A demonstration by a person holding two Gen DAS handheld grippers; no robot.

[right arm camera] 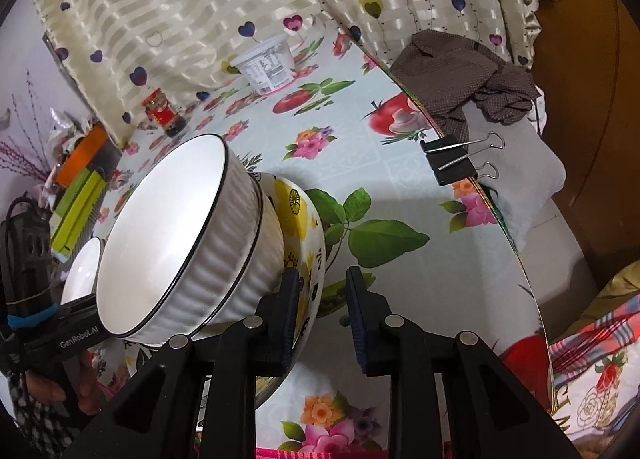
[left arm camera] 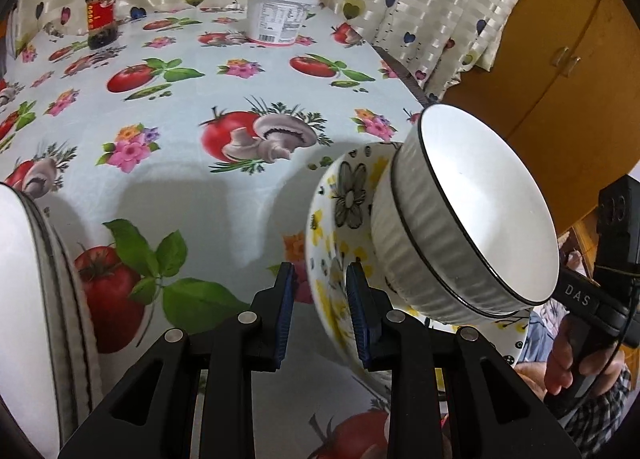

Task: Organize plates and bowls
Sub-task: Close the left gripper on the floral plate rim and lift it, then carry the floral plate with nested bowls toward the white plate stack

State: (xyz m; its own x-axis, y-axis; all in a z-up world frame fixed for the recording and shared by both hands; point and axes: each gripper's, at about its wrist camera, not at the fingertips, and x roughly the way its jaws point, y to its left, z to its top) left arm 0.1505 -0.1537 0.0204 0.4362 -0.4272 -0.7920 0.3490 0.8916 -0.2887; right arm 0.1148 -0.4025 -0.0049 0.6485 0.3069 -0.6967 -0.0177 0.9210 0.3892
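A white ribbed bowl with a dark rim (left arm camera: pixel 476 215) sits nested in a flower-patterned bowl (left arm camera: pixel 344 227); the pair is tilted on its side. The patterned bowl's rim lies between the fingers of my left gripper (left arm camera: pixel 320 299), whose jaws stand a little apart around it. In the right wrist view the same white bowl (right arm camera: pixel 168 243) and patterned bowl (right arm camera: pixel 304 227) lean by my right gripper (right arm camera: pixel 322 301), whose jaws also straddle the patterned rim. White plates (left arm camera: pixel 28 319) stand at the far left, and one (right arm camera: pixel 82 271) shows behind the bowls.
A spice jar (left arm camera: pixel 102 11) and a white plastic tub (left arm camera: pixel 280 15) stand at the back of the table (left arm camera: pixel 180 187). A binder clip (right arm camera: pixel 452 163) grips the right table edge, with brown cloth (right arm camera: pixel 460 71) beyond. Green and orange boxes (right arm camera: pixel 76 195) lie at the left.
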